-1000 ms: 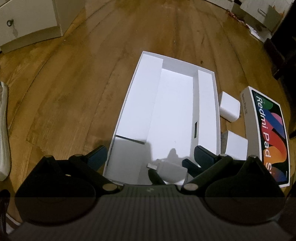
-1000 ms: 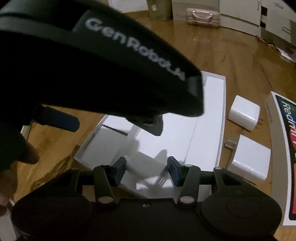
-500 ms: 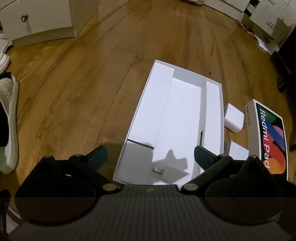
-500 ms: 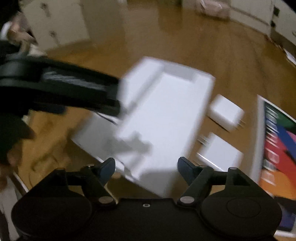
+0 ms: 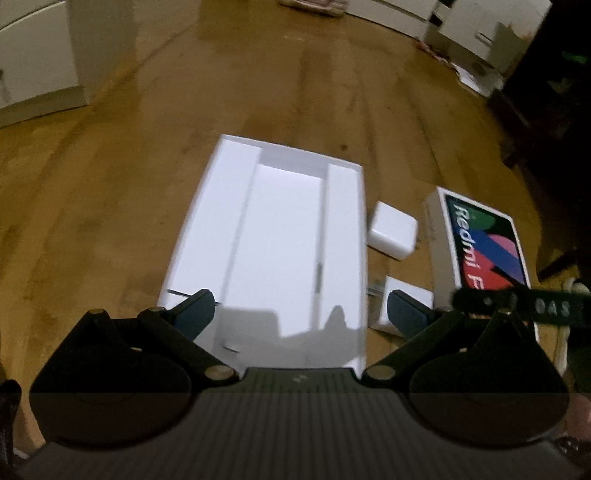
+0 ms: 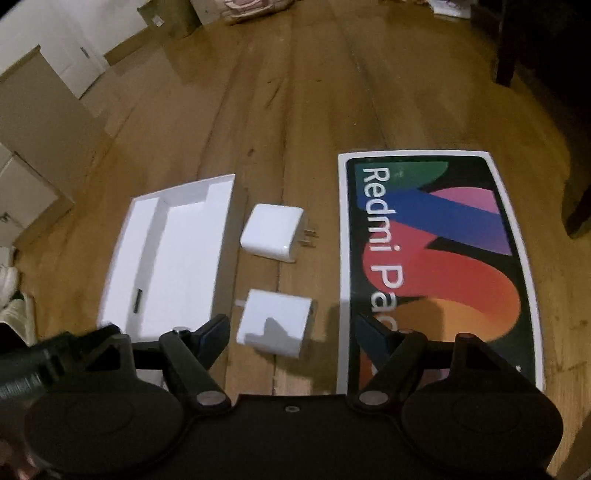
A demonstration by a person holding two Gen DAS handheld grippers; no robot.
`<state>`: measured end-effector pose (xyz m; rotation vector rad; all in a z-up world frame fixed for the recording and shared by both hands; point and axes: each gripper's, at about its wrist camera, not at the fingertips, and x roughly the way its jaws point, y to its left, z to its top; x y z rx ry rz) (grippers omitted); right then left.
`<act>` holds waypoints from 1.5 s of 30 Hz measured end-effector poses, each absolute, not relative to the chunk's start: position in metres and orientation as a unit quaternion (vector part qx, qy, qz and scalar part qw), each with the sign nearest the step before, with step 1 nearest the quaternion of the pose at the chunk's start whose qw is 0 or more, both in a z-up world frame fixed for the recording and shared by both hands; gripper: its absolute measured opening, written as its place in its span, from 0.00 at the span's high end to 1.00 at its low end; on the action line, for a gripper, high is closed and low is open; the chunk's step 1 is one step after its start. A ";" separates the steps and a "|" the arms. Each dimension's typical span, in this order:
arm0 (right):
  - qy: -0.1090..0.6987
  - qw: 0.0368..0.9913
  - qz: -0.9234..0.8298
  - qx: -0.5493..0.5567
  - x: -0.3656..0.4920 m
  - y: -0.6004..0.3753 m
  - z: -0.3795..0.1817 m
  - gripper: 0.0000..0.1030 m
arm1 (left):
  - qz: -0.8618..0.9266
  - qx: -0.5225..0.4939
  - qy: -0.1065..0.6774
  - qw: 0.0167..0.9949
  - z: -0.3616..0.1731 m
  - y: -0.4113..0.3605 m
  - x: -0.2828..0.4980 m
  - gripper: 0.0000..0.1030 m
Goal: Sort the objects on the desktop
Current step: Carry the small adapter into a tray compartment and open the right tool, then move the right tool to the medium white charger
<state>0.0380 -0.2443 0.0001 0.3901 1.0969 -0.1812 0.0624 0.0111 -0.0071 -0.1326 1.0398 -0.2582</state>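
A white open box tray (image 5: 280, 236) lies on the wooden floor; it also shows in the right wrist view (image 6: 173, 258). Two white chargers lie right of it: a far one (image 6: 275, 232) (image 5: 393, 230) and a near one (image 6: 275, 323) (image 5: 406, 295). A colourful Redmi Pad box lid (image 6: 436, 266) (image 5: 484, 243) lies further right. My left gripper (image 5: 299, 314) is open and empty above the tray's near end. My right gripper (image 6: 291, 338) is open and empty, just above the near charger.
White cabinets (image 5: 40, 62) stand at the back left, more white furniture (image 5: 454, 22) at the back right. A dark furniture leg (image 6: 509, 40) stands right. A white shoe (image 6: 9, 295) lies at the left edge. Cardboard boxes (image 6: 173, 18) stand far back.
Both grippers pulled back and up from the tray. The right gripper opened wider and swung right over the near charger. The charger in the tray's near end is out of sight now.
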 end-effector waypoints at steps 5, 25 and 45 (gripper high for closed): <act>0.533 0.808 -0.094 0.232 0.039 -0.256 -0.023 0.23 | -0.154 0.014 0.518 0.841 -0.029 -0.019 0.061 0.02; 0.557 0.793 -0.053 0.239 0.081 -0.229 -0.056 0.23 | -0.163 0.028 0.527 0.834 -0.051 -0.033 0.066 0.03; 0.556 0.814 -0.069 0.151 0.081 -0.194 -0.073 0.33 | -0.133 0.041 0.529 0.837 -0.047 -0.021 0.069 0.03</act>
